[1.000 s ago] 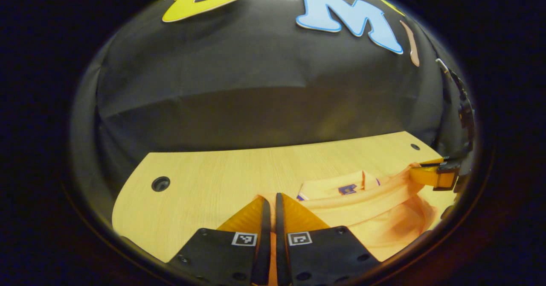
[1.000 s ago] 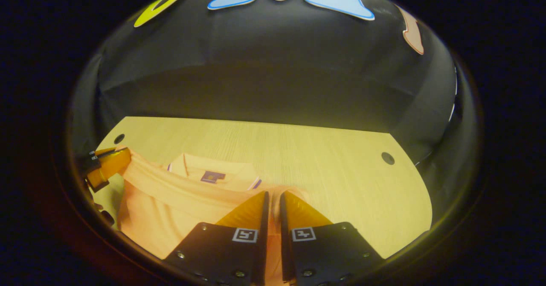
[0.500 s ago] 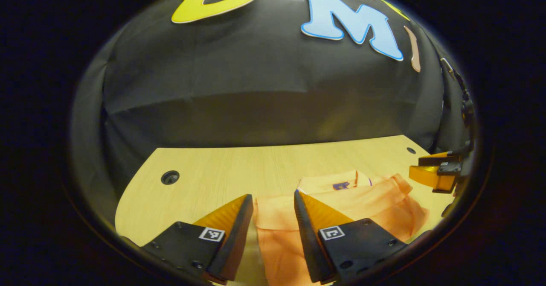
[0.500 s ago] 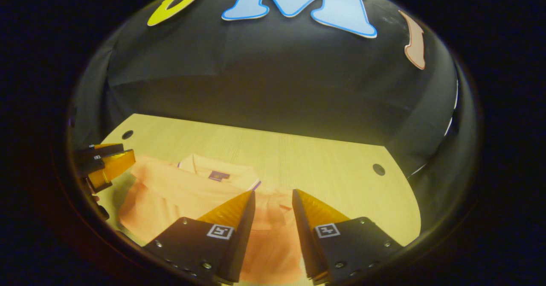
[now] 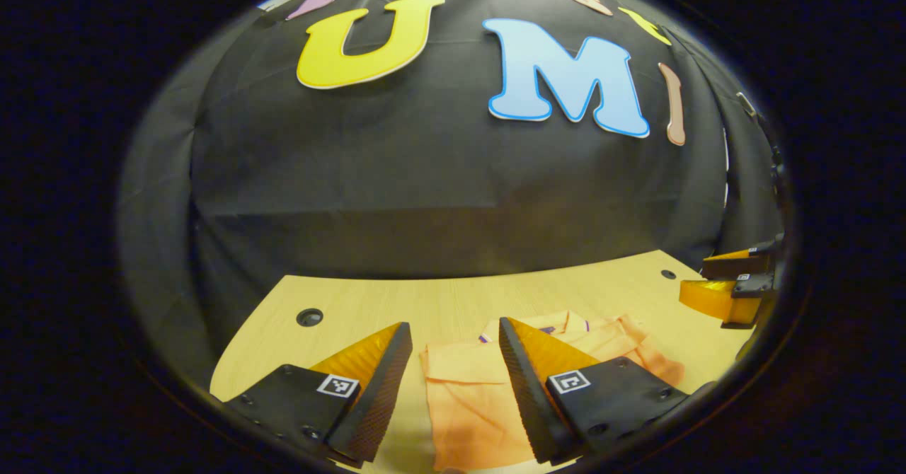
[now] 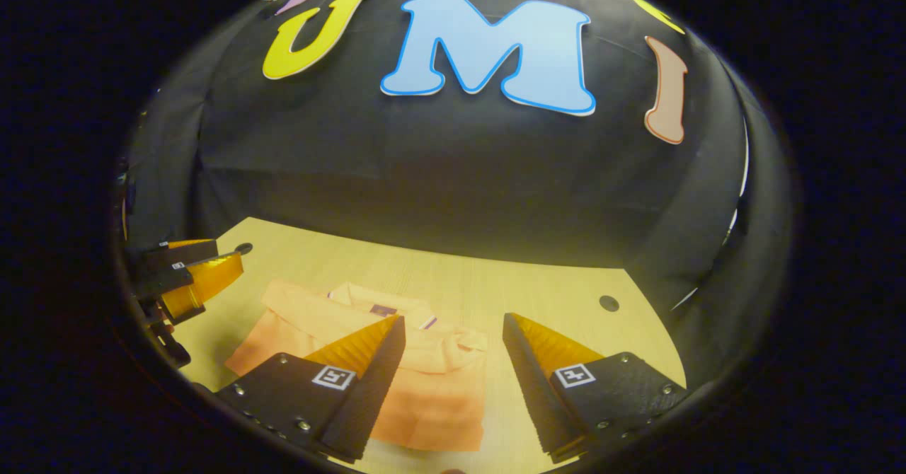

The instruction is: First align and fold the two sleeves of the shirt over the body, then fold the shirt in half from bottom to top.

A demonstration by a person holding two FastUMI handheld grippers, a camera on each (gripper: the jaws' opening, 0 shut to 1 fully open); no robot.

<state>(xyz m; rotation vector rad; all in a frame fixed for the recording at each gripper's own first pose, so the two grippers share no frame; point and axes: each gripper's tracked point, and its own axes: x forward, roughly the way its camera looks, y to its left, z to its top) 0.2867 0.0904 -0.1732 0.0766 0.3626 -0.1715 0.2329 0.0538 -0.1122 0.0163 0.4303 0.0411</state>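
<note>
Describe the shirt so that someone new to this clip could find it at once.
Start at the pale wooden table in front of the black cloth wall. Near its front edge lies the orange shirt, folded into a compact bundle with its collar facing the wall. It is the only cloth item on the table, lying below the open right tool.

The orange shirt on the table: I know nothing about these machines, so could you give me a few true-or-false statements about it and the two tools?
1. The shirt lies folded on the wooden table. True.
2. The left tool is clamped on the shirt. False: its jaws stand apart above the cloth.
3. The right tool is open. True.
4. The shirt hangs in the air between the tools. False: it rests on the table, held by neither.
5. The shirt's collar lies at the edge nearest the cameras. False: it is at the far edge, toward the wall.
</note>
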